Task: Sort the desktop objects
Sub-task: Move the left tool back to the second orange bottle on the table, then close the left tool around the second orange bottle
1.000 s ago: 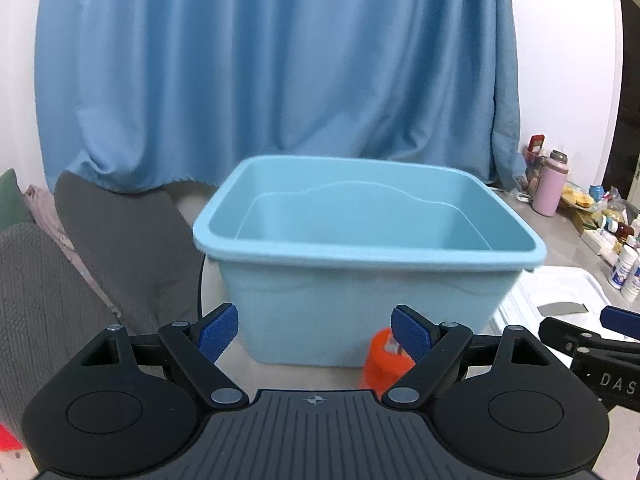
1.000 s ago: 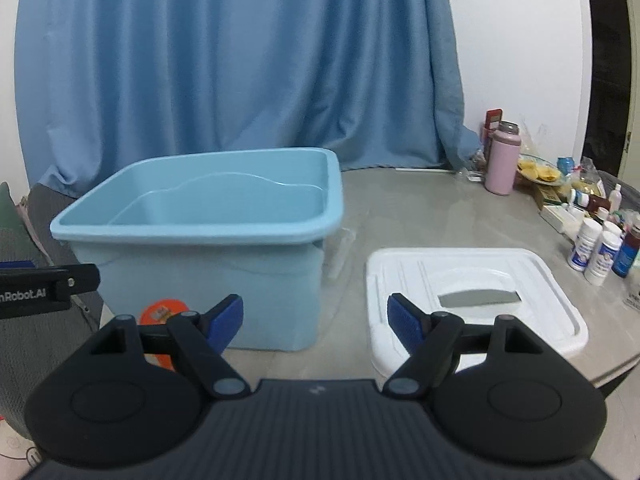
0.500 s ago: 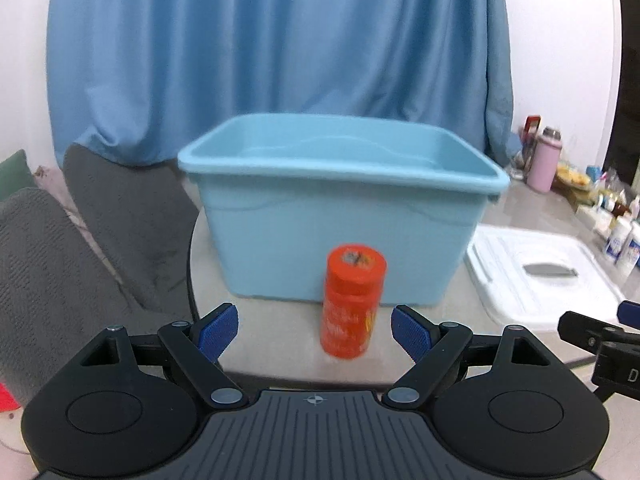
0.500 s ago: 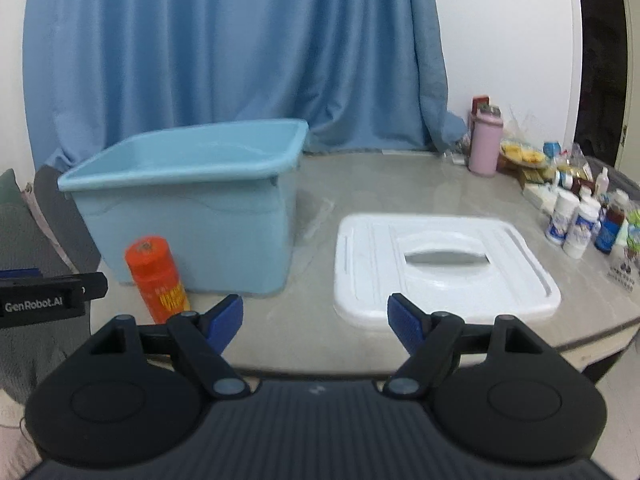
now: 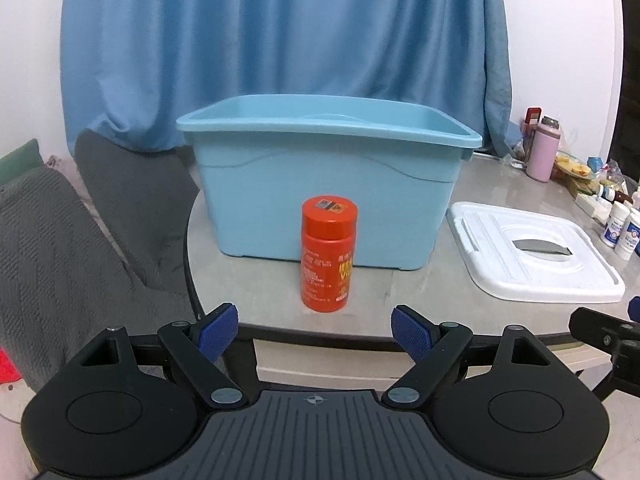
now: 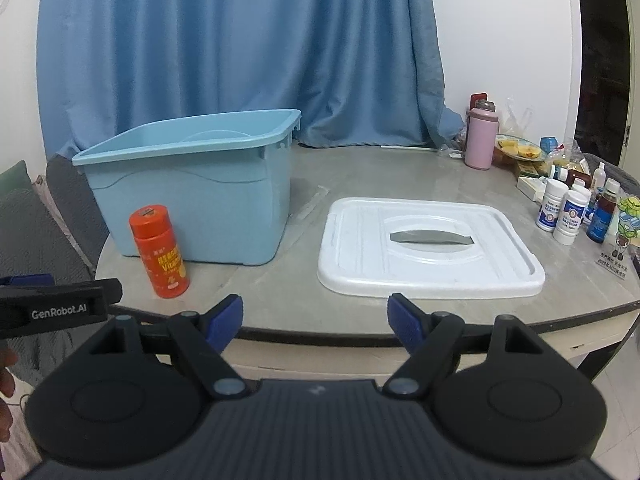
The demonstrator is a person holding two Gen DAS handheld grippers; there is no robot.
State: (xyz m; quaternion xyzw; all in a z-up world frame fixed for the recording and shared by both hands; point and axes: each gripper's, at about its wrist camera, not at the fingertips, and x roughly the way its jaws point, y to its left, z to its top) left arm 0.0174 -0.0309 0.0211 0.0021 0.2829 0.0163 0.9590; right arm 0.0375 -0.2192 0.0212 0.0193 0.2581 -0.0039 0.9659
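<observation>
An orange vitamin bottle (image 5: 329, 254) (image 6: 159, 251) stands upright on the round table, just in front of a light blue storage bin (image 5: 328, 184) (image 6: 192, 184). A white bin lid (image 5: 532, 254) (image 6: 430, 244) lies flat to the right of the bin. My left gripper (image 5: 314, 332) hovers before the table's front edge, open and empty, with the bottle beyond its fingertips. My right gripper (image 6: 315, 322) is also open and empty, off the table edge in front of the lid. Several medicine bottles (image 6: 566, 210) stand at the far right.
A pink flask (image 6: 480, 142) and food packets (image 6: 520, 152) crowd the back right. Grey cushioned chairs (image 5: 60, 248) sit left of the table. A blue curtain (image 6: 240, 48) hangs behind. Bare tabletop (image 6: 256, 280) lies between bottle and lid.
Both grippers have pulled back and dropped away from the bin. The orange bottle, partly hidden before, now shows in full, and the table's front edge has come into view.
</observation>
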